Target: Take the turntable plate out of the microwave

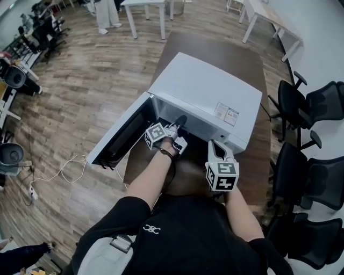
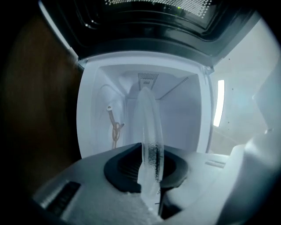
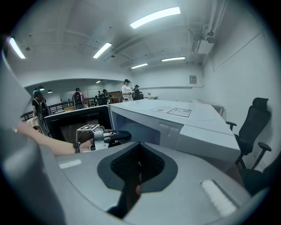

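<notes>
The white microwave [image 1: 209, 86] stands on a brown table [image 1: 215, 48] with its door [image 1: 121, 134] swung open to the left. My left gripper [image 1: 180, 122] reaches into the cavity mouth. In the left gripper view the clear glass turntable plate [image 2: 149, 123] runs edge-on between the jaws, and my left gripper [image 2: 149, 169] is shut on its rim inside the white cavity [image 2: 184, 114]. My right gripper [image 1: 213, 143] hovers in front of the microwave's right side; its pads [image 3: 137, 169] are together with nothing between them. The right gripper view also shows the left gripper [image 3: 118, 137] at the opening.
Black office chairs [image 1: 306, 107] crowd the right side beside the table. A white cable [image 1: 59, 172] trails over the wood floor at left, below the open door. White tables [image 1: 145, 8] stand at the back. People stand far off beyond the door [image 3: 74, 121].
</notes>
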Demonstrator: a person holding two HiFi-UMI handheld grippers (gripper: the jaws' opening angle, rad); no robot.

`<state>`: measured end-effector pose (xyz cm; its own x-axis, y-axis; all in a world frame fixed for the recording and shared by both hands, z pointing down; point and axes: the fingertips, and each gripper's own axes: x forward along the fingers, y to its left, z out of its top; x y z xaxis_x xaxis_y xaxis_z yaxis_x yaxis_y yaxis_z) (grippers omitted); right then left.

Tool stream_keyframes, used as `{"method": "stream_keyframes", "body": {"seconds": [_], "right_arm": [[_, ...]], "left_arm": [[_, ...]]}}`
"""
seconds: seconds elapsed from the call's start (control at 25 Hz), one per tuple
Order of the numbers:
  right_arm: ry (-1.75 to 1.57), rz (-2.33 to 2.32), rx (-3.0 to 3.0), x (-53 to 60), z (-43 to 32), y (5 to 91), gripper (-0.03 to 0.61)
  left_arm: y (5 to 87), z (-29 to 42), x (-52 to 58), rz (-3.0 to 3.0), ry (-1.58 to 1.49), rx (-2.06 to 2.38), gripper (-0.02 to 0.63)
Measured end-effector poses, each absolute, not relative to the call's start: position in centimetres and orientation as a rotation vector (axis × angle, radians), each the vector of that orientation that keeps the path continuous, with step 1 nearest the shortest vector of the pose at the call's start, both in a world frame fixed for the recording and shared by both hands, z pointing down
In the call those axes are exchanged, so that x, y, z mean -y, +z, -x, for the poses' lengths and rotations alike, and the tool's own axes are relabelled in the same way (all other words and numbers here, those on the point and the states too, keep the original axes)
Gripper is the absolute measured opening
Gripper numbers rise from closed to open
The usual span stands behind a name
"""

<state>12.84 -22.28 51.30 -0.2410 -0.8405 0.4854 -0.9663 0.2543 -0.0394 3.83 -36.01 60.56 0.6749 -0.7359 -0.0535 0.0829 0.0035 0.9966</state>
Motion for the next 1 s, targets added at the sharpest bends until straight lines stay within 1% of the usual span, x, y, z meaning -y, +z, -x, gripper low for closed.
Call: {"method": "stream_keyframes", "body": {"seconds": [0.6, 0.88, 1.0], "right_arm": [[0.459, -1.596, 2.298, 22.6, -11.7, 49.9, 0.009], [0.527, -1.576, 2.427, 22.8, -10.8, 49.2, 0.009], [0.507, -1.600, 2.475, 22.9, -10.7, 48.2, 0.008]], "left_arm": [[58.6, -1.1, 28.1, -1.450, -0.704, 0.597, 0.037], [56.7, 1.5, 25.0, -1.483, -0.750, 0.578, 0.037], [55.8, 2.7, 23.6, -1.482, -0.769, 0.571, 0.037]]}}
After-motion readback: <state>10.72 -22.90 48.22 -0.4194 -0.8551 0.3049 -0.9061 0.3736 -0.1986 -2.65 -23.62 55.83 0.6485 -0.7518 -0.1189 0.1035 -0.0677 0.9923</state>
